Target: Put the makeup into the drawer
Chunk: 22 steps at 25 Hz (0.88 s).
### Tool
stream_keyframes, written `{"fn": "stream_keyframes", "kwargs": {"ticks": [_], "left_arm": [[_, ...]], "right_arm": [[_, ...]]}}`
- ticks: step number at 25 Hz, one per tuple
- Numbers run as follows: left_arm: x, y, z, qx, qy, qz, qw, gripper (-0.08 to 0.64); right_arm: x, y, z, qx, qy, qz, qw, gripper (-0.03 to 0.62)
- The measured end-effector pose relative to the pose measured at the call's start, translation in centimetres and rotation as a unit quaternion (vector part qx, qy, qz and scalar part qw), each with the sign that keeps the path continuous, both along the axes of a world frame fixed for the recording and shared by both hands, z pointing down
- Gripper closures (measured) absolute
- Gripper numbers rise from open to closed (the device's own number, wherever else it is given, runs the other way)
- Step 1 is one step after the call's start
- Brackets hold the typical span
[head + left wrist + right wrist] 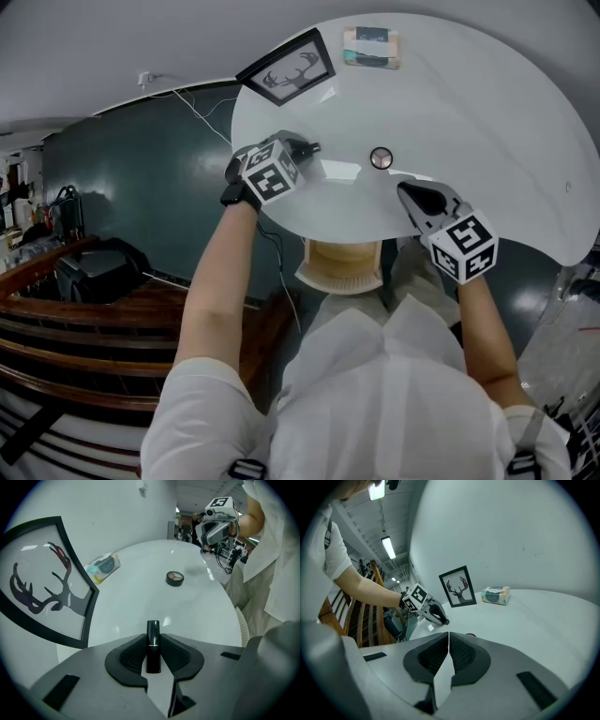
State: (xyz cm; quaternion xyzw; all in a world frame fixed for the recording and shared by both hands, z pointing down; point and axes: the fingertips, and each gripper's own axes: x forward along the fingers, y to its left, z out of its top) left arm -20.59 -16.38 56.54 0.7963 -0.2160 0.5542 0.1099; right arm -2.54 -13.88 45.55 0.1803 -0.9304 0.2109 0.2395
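"At the bench's (487,112) left side, where was the lipstick (153,629)?"

"Clamped in the left gripper (302,148), lengthwise along its jaws. The drawer (342,269) sat below the rim, toward the person. The right gripper (448,639), closed and empty, hung beside the compact (381,157)."

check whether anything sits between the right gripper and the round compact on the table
Nothing visible does. Only bare white table lies between the right gripper, jaws closed and empty, and the compact. The lipstick is off to the side, in the left gripper.
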Motion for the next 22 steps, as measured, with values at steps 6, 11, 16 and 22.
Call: {"fn": "stream_keyframes", "kwargs": {"ticks": [6, 11, 16, 22], "left_arm": [[0.1, 0.1, -0.1, 0.005, 0.007, -0.018, 0.9998, 0.46], [1.1, 1.4, -0.2, 0.004, 0.012, -0.018, 0.9998, 0.46], [2.6, 3.4, -0.7, 0.005, 0.024, -0.015, 0.9996, 0.462], [4.7, 6.8, -1.4, 0.004, 0.044, -0.019, 0.9988, 0.462]], "right_arm": [[0.5, -0.1, -0.1, 0.002, 0.001, 0.006, 1.0, 0.581], [0.9, 0.4, 0.0, -0.001, 0.003, 0.006, 1.0, 0.581], [1.0, 1.3, 0.1, -0.003, 0.004, 0.002, 1.0, 0.581], [0.7, 2.4, 0.4, -0.006, 0.006, -0.012, 1.0, 0.581]]}}
